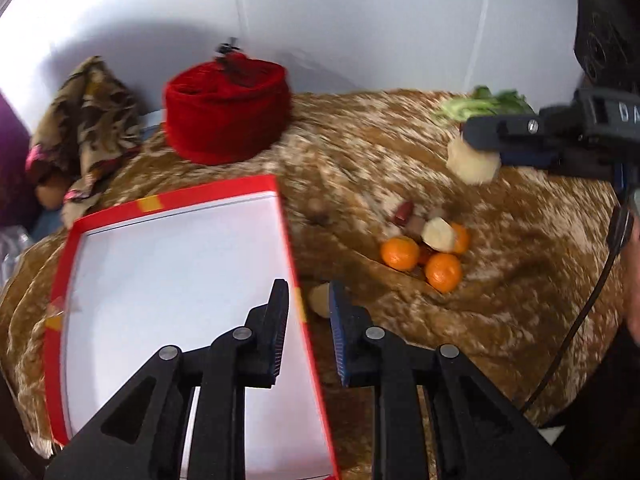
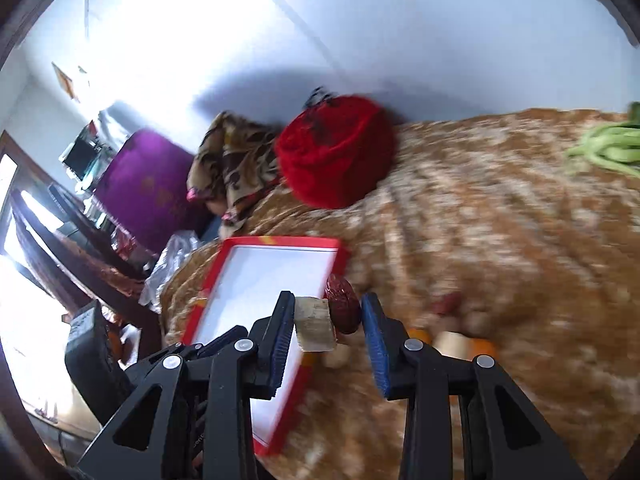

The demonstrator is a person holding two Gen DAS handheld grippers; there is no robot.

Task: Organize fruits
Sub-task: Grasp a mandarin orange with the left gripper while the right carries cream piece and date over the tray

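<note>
A red-rimmed box [image 1: 180, 200] with a white inside lies on the brown cloth; it also shows in the right wrist view [image 2: 280, 242]. My left gripper [image 1: 308, 300] is open over the box's right rim, empty. A pale fruit piece [image 1: 319, 300] lies on the cloth past its fingertips. A pile of oranges [image 1: 400, 253], a pale chunk [image 1: 439, 234] and a red date [image 1: 404, 213] lies to the right. My right gripper [image 2: 328, 320] is shut on a pale chunk [image 2: 314, 324] and a dark red date [image 2: 343, 309], held above the cloth; it also shows in the left wrist view [image 1: 480, 148].
A red round fabric container [image 1: 228, 112] stands at the back by the white wall. A patterned cloth [image 1: 92, 120] lies at the back left. Green vegetables [image 1: 484, 106] lie at the back right. A purple box [image 2: 148, 188] stands off the left edge.
</note>
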